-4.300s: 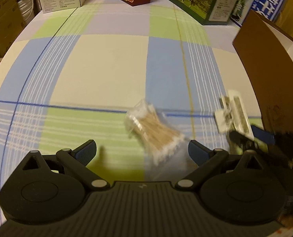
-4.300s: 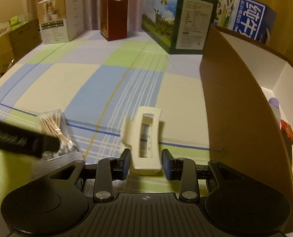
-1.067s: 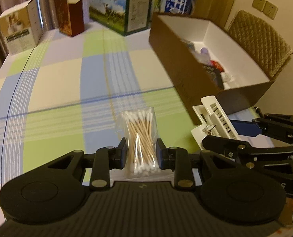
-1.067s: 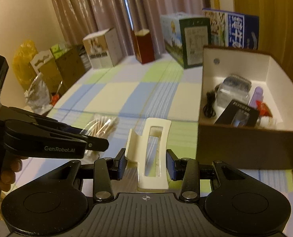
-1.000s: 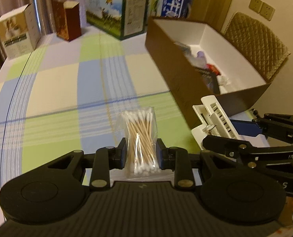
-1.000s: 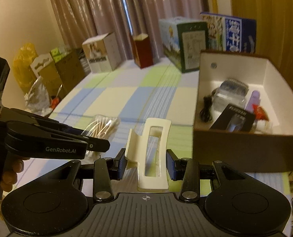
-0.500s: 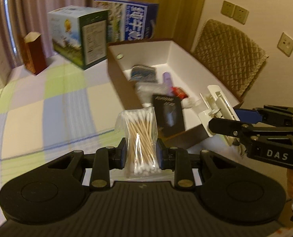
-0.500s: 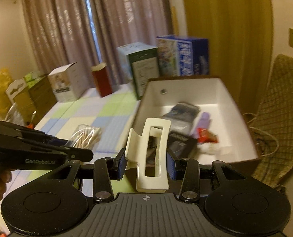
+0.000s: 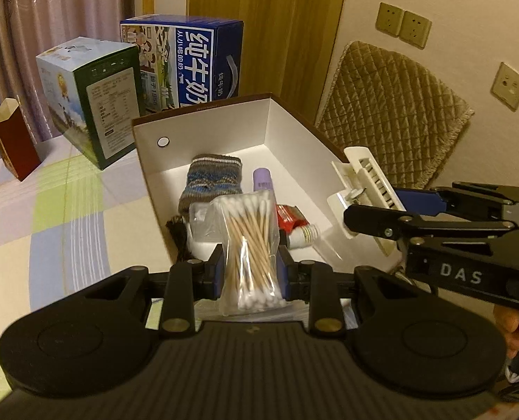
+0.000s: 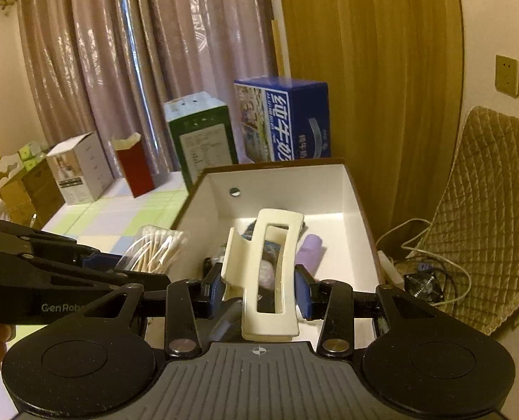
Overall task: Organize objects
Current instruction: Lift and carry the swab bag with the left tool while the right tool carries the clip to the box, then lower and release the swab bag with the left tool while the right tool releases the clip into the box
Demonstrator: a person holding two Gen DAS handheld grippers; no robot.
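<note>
My left gripper (image 9: 250, 269) is shut on a clear bag of cotton swabs (image 9: 250, 245) and holds it above the near end of a brown box with a white inside (image 9: 224, 133). My right gripper (image 10: 259, 294) is shut on a cream hair claw clip (image 10: 270, 276) and holds it over the same box (image 10: 294, 189). The clip also shows in the left wrist view (image 9: 368, 189), at the box's right wall. In the box lie a knitted striped item (image 9: 210, 178), a purple tube (image 9: 263, 180), a red packet (image 9: 289, 215) and a black cord (image 9: 179, 234).
A green carton (image 9: 91, 98) and a blue milk carton (image 9: 189, 59) stand behind the box on the checked tablecloth (image 9: 49, 210). A dark red bag (image 9: 11, 143) stands far left. A quilted chair (image 9: 392, 119) and cables (image 10: 427, 273) are to the right, off the table.
Both grippers have carried their objects from the tabletop up and rightward, and now hold them over the open box. Both grips are unchanged over the last second.
</note>
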